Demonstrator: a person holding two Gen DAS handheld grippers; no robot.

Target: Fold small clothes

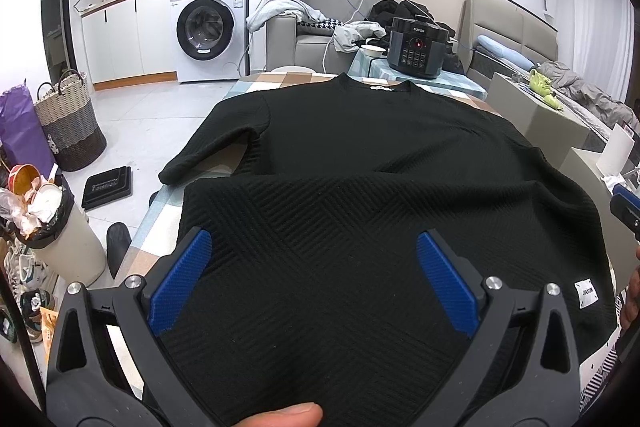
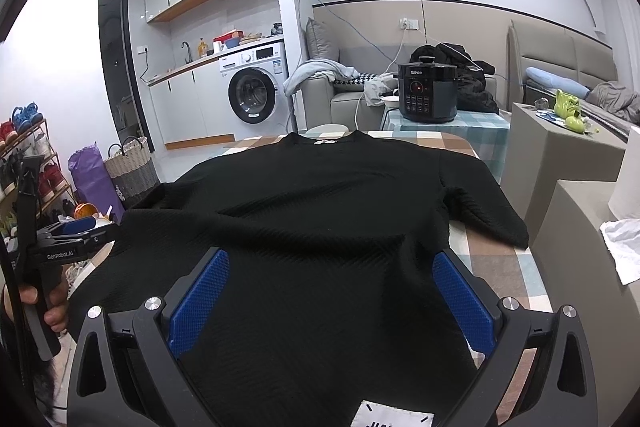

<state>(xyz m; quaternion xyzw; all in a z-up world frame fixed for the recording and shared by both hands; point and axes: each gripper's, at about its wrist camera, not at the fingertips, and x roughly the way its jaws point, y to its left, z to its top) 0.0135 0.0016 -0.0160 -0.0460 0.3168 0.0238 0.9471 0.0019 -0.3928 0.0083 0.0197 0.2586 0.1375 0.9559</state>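
You have the black sweater spread flat on the checked tabletop, neck toward the far edge and hem nearest you, with both sleeves angled out to the sides. Your left gripper and right gripper each hang over the hem end with jaws spread wide and nothing between the blue pads; neither has hold of the cloth. By the look of it, the step in hand is taking the hem or a side to start the first fold, so bring each gripper down onto an edge rather than the middle of the panel, pinch a single layer, and move both together so the ribbed fabric does not bunch. The left view shows the left sleeve bent back against the body, and a white label near the hem's right corner. Only the right view shows the right sleeve lying out to the tabletop edge, plus the hand holding your left gripper.
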